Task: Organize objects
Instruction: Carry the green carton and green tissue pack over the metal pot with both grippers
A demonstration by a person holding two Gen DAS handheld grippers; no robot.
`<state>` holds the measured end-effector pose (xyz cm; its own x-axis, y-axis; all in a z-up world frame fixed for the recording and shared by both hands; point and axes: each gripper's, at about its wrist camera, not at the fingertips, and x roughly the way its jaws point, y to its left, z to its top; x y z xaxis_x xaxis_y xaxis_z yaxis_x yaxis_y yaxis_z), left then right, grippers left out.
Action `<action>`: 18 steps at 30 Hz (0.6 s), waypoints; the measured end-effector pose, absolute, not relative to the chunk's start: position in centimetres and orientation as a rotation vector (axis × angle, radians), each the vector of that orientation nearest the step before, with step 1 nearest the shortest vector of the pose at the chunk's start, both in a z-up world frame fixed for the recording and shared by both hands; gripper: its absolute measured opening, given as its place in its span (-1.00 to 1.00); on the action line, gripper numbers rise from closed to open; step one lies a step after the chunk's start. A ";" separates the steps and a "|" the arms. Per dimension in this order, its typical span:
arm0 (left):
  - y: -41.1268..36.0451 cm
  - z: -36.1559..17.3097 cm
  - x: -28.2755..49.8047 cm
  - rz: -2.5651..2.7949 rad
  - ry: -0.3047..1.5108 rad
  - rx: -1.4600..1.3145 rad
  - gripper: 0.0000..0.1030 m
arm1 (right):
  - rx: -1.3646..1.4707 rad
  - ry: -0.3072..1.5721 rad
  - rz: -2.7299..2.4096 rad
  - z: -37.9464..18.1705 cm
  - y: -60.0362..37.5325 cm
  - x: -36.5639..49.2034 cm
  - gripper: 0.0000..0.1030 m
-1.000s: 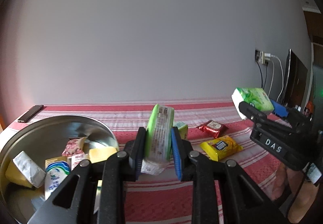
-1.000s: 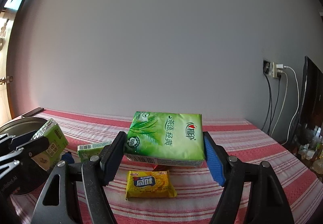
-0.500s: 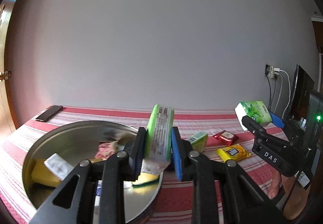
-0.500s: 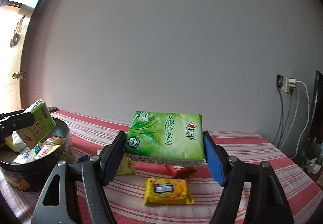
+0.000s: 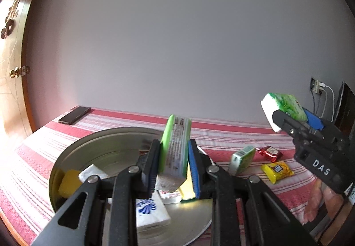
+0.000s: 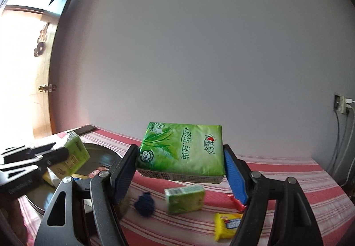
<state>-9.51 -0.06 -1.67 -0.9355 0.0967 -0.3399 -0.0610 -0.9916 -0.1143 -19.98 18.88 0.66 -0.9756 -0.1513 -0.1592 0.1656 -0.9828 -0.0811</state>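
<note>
Left tongs (image 5: 172,167) are clamping a green tissue pack (image 5: 175,148) edge-on over the metal tin (image 5: 88,148); right tongs (image 6: 180,170) are gripping a bigger green tissue pack (image 6: 182,150) flat above the striped tabletop (image 6: 277,170).

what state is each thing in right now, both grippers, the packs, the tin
left gripper: shut on slim green pack, over the tin
right gripper: shut on green tissue pack, held level in the air
round tin: open, several packets inside
small green pack: loose on the striped cloth
yellow packet: lying on cloth
</note>
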 end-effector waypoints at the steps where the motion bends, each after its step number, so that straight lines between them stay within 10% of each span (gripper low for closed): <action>1: -0.3 -1.8 -9.5 3.016 -0.159 -0.541 -0.54 | 0.233 0.136 -2.958 0.8 18.4 -20.2 0.46; 18: -3.1 -2.2 -9.8 3.090 -0.182 -0.603 -0.54 | 0.274 0.164 -2.858 1.2 13.9 -22.3 0.46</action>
